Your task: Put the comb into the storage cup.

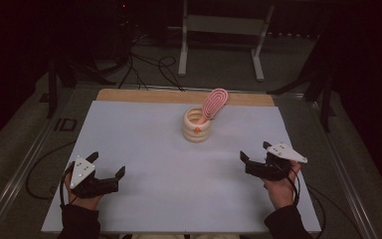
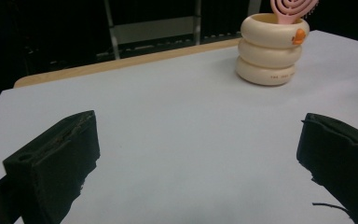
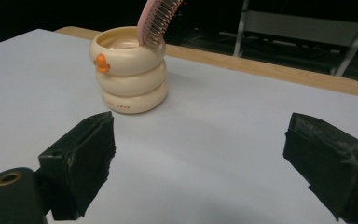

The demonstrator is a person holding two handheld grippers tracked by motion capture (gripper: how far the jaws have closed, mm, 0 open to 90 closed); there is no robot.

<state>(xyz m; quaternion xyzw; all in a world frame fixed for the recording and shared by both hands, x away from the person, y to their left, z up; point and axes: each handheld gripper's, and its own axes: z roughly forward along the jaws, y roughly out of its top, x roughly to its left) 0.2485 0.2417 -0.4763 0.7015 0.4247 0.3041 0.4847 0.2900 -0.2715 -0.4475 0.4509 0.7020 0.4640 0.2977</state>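
White bench [image 1: 144, 149] carries a cream cup [image 1: 197, 125] at twelve o'clock; its pink brush [image 1: 214, 102], light and stiff, suits gripping by the head. Left hand-held gripper [image 1: 108, 165] and right hand-held gripper [image 1: 254, 151] gape wide, empty.

Cream cup [image 1: 197, 127] w/ orange spot; pink spiral-pattern brush [image 1: 214, 103]; white table [image 1: 144, 164].

Left gripper [image 1: 108, 165] held low at near left, fingers [image 2: 56, 161] spread wide, empty. Right gripper [image 1: 254, 151] mirrors it at near right, likewise gaping.
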